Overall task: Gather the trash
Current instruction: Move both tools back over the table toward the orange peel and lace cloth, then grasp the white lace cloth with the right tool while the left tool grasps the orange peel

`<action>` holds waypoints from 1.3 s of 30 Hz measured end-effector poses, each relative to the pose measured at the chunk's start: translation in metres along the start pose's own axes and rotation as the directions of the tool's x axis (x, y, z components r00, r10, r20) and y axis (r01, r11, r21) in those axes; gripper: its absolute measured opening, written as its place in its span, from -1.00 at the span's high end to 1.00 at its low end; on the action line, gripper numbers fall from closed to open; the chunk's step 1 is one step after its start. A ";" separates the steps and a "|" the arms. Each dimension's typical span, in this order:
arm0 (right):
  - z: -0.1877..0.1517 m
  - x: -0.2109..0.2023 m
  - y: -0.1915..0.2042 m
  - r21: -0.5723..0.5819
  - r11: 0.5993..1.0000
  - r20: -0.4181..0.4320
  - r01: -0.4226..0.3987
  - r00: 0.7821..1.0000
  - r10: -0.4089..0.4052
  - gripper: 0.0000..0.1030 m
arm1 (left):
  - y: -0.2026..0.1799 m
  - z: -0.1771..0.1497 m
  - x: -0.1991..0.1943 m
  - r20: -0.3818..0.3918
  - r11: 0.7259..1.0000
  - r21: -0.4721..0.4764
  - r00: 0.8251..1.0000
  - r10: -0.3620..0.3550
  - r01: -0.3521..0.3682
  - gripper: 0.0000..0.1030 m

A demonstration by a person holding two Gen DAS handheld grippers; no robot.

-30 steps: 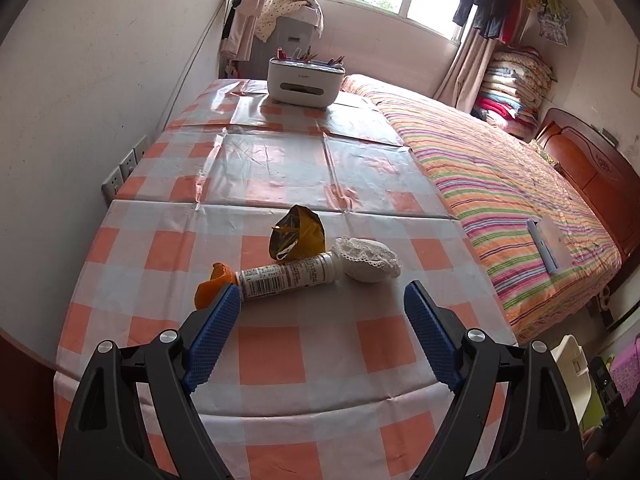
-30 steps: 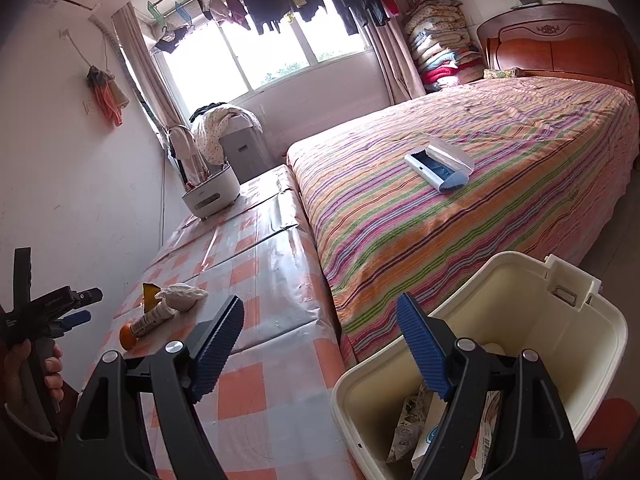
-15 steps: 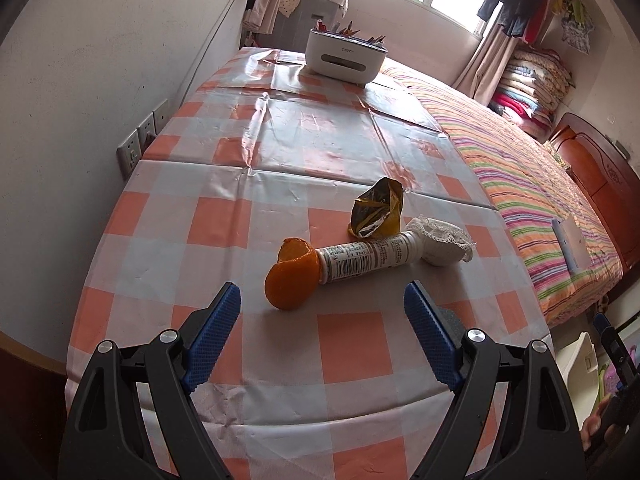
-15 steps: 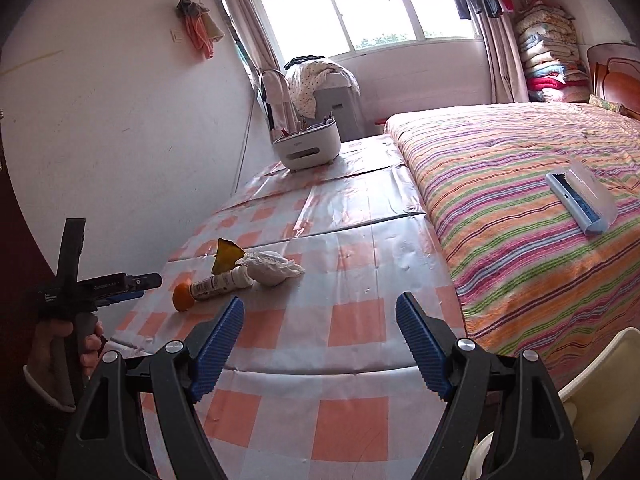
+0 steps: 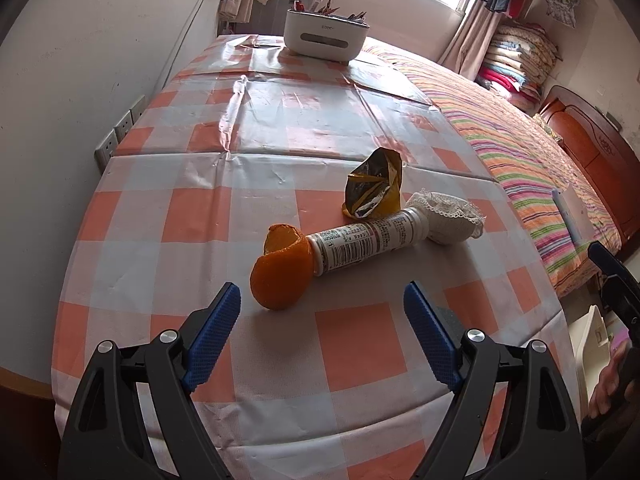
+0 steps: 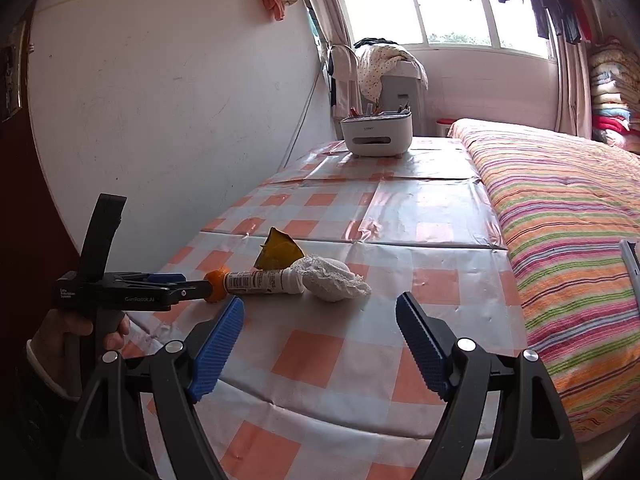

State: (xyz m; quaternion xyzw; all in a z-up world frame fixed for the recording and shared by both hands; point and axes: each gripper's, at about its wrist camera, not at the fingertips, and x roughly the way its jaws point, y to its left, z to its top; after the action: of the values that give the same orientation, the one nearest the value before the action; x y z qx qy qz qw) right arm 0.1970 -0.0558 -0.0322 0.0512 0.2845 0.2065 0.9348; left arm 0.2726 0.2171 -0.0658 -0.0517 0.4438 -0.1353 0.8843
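Left tongs (image 5: 322,322), released and empty, hover just short of the orange peel (image 5: 281,276).

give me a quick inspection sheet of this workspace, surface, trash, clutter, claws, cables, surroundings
Surface: table under an orange and white checked plastic cloth, creased along its folds.
Job's things: orange peel, label-wrapped bottle lying on its side, yellow foil wrapper and a white lace-edged wad, clustered and touching.
Clutter: white organizer box with pens at the far end.
Grippers: left claw open and empty, just short of the peel; right claw open and empty, facing the wad.
Cables: one cord running down the wall.
Surroundings: wall sockets, striped bed, window with hanging laundry, stacked blankets.
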 end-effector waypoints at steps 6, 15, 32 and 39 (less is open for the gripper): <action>0.009 0.027 0.004 -0.043 0.999 -0.036 -0.022 0.999 0.020 -0.48 | 0.005 0.001 0.004 0.009 1.000 -0.024 1.000 -0.004 0.004 -0.55; 0.020 0.074 0.008 -0.113 0.993 -0.103 -0.028 0.995 0.017 -0.48 | 0.017 0.001 0.012 -0.007 0.998 -0.067 1.000 -0.015 0.014 -0.25; 0.019 0.157 0.008 -0.253 0.967 -0.271 -0.005 0.960 -0.066 -0.48 | 0.013 0.004 0.014 -0.010 0.993 -0.095 0.998 -0.067 0.066 0.02; 0.012 0.155 0.004 -0.218 0.976 -0.281 -0.003 0.958 -0.060 0.02 | 0.010 0.002 0.016 -0.017 0.991 -0.103 0.996 -0.085 0.083 0.25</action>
State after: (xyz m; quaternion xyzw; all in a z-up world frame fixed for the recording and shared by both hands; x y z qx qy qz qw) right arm 0.3190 0.0128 -0.1005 -0.0853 0.3929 0.2278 0.8868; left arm 0.2854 0.2224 -0.0787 -0.1139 0.4572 -0.1501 0.8692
